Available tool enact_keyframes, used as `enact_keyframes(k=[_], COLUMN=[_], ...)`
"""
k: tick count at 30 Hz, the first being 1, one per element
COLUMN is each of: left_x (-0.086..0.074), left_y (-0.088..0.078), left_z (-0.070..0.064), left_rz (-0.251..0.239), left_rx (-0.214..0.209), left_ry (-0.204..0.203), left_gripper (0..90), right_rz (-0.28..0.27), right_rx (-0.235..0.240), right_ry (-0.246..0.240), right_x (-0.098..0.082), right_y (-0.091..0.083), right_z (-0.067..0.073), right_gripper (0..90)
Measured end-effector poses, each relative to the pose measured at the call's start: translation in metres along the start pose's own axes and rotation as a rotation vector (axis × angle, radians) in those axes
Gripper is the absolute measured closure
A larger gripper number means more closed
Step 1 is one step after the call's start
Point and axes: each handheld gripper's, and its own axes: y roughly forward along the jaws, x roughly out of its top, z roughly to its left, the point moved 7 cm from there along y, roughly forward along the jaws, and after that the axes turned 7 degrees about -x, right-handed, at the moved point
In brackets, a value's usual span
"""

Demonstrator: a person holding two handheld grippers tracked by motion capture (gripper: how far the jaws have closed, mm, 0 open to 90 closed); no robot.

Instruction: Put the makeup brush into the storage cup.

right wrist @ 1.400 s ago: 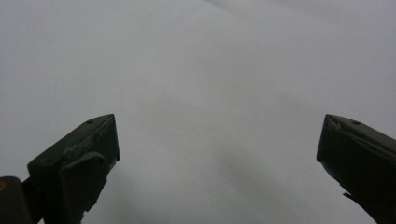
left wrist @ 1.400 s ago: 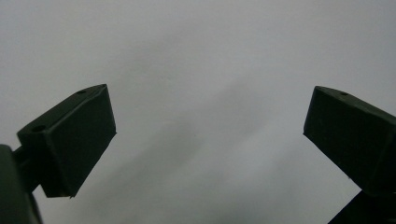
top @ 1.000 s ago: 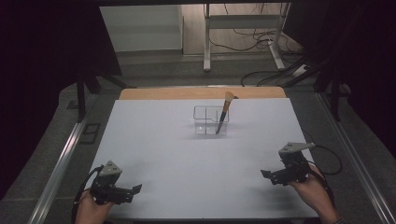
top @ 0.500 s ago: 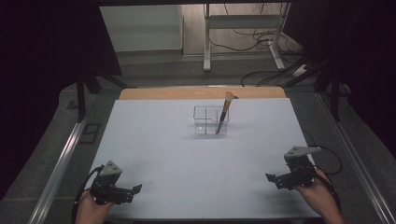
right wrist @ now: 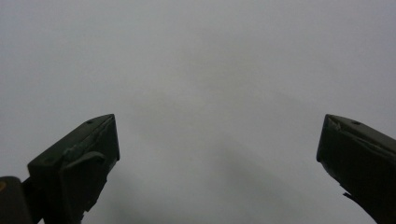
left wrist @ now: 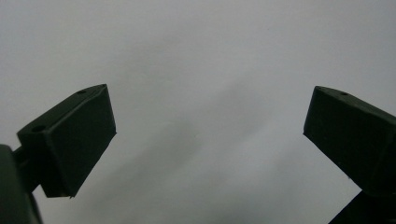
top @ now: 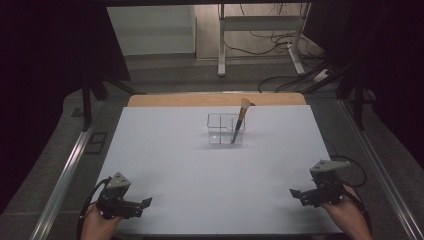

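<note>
A wooden-handled makeup brush (top: 240, 119) stood tilted in a clear plastic box (top: 225, 129) near the white desk's (top: 200, 165) far edge, bristles up and leaning right. Both grippers (top: 146, 202) (top: 295, 193) rested at the near corners, fingers wide apart, empty.

Dim, soft-focus frames; dark surroundings.

Left gripper (top: 142, 204): black body, grey three-cornered plate on top, black cable looping off near-left side. Bare hand (top: 97, 226) behind it, no sleeve seen.

Right gripper (top: 297, 193): black too, same grey plate, black cable curling off to right. Bare hand (top: 345, 217) behind it, dark band at wrist.

Up close, jaws are chunky black blocks with slanted ends. Small round hole near tip of each.
</note>
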Motion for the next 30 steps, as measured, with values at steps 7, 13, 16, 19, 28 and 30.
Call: enact_keyframes(k=[7,13,16,19,28,30], left_x=[0.000,0.000,0.000,0.000,0.000,0.001], left_y=[0.000,0.000,0.000,0.000,0.001,0.001], left_z=[0.000,0.000,0.000,0.000,0.000,0.000], left_rz=[0.001,0.003,0.003,0.004,0.003,0.006], left_rx=[-0.002,-0.002,-0.003,-0.004,-0.004,-0.003], left_ry=[0.000,0.001,0.001,0.001,0.001,0.003], left_gripper=[2.9,2.9,2.9,2.9,2.9,2.9], right_rz=[0.002,0.011,0.014,0.018,0.035,0.040], right_rx=[-0.007,-0.010,-0.011,-0.012,-0.009,-0.009], right_ry=[0.015,0.026,0.031,0.038,0.064,0.067], right_x=[-0.006,-0.012,-0.015,-0.018,-0.027,-0.028], right_y=[-0.004,-0.007,-0.008,-0.009,-0.011,-0.011], right_z=[-0.003,-0.005,-0.005,-0.006,-0.010,-0.010], right_gripper=[0.0,0.0,0.0,0.0,0.0,0.0])
